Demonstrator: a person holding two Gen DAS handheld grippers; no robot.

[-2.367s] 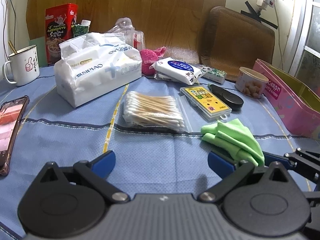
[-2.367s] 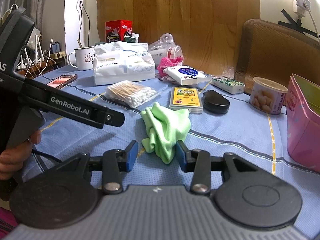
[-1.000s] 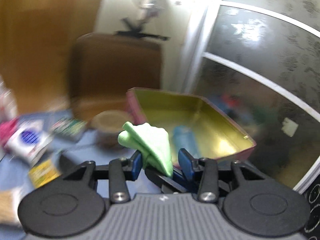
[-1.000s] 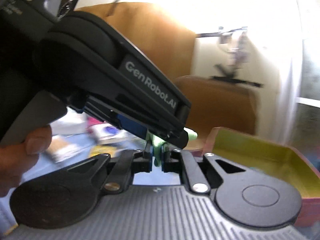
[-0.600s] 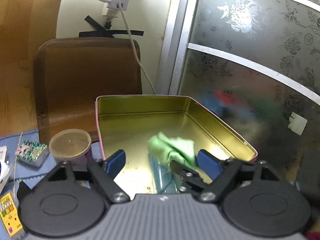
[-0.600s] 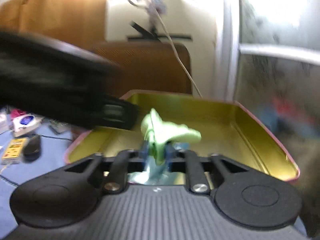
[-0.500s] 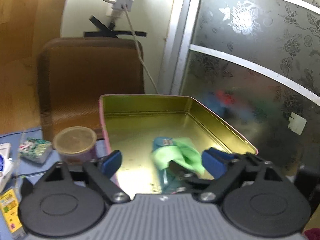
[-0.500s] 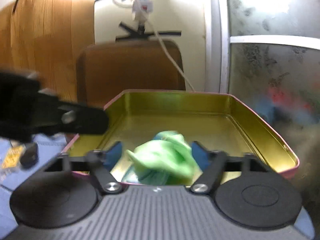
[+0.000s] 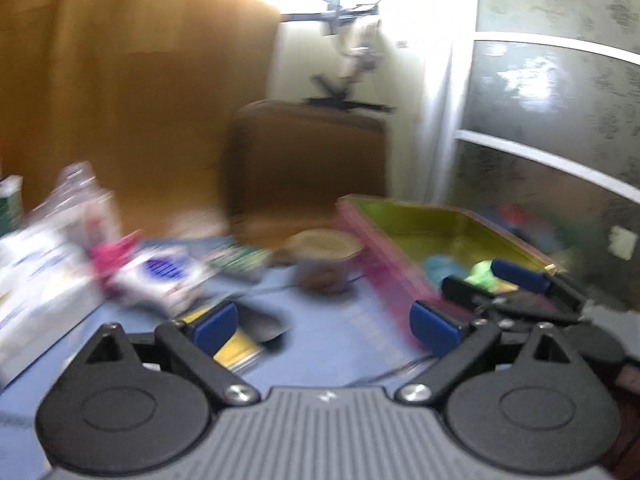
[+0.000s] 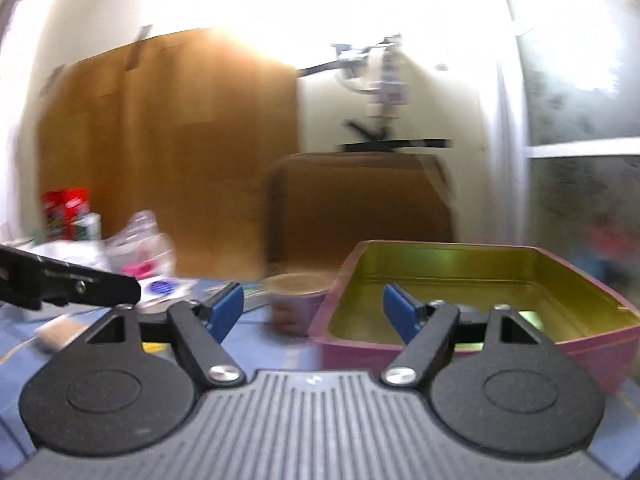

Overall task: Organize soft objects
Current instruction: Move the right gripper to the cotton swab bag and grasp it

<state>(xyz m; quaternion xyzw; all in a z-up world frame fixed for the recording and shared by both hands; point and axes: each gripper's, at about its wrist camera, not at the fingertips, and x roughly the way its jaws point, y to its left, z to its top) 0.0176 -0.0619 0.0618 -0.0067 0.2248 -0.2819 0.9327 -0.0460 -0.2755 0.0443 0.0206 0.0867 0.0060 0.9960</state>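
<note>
- Both tongs stand wide and empty: the left tongs [image 9: 326, 322], low in the frame, have just opened further, while the right tongs [image 10: 313, 307] have closed a little since letting go.
- The green cloth [image 9: 482, 274] now lies inside the pink tin [image 9: 384, 256] at right, released; one soft thing is judged sorted.
- Beyond, blurred, a tissue pack [image 9: 160, 276] and pink fluff [image 9: 114, 248] wait on the blue tabletop [image 9: 328, 320].
- A round tub [image 10: 298, 300] stands just beside the tin, in the path back.
</note>
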